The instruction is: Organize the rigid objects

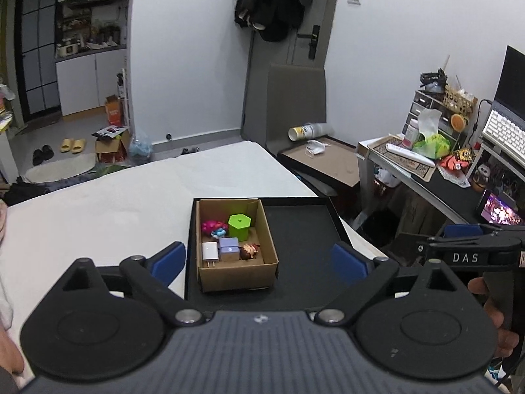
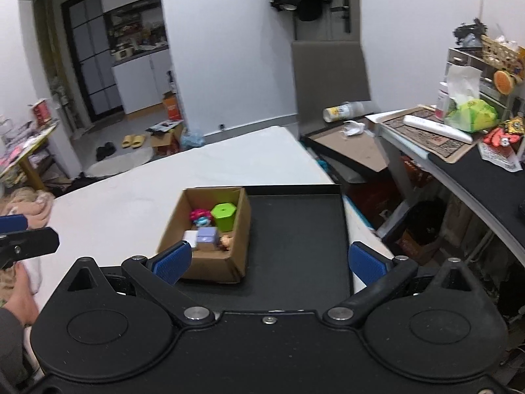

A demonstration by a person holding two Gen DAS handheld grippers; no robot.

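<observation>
A small cardboard box (image 1: 236,277) (image 2: 210,267) stands on the left part of a black tray (image 1: 302,229) (image 2: 295,229) on a white table. Inside it are a green hexagonal container (image 1: 240,226) (image 2: 223,216), a pink and blue figure (image 1: 214,228) (image 2: 200,216), a white charger plug (image 1: 210,252), a lilac cube (image 1: 229,249) (image 2: 207,237) and a small brown-haired doll (image 1: 250,251) (image 2: 225,241). My left gripper (image 1: 259,261) is open and empty, held back from the box. My right gripper (image 2: 270,262) is open and empty, near the tray's front.
The white table (image 1: 115,203) (image 2: 164,177) stretches left and back. A cluttered desk (image 1: 426,167) (image 2: 459,151) with a keyboard stands to the right, with a grey chair (image 1: 295,98) (image 2: 331,75) and a flat carton behind the table. The right gripper's body (image 1: 472,256) shows in the left wrist view.
</observation>
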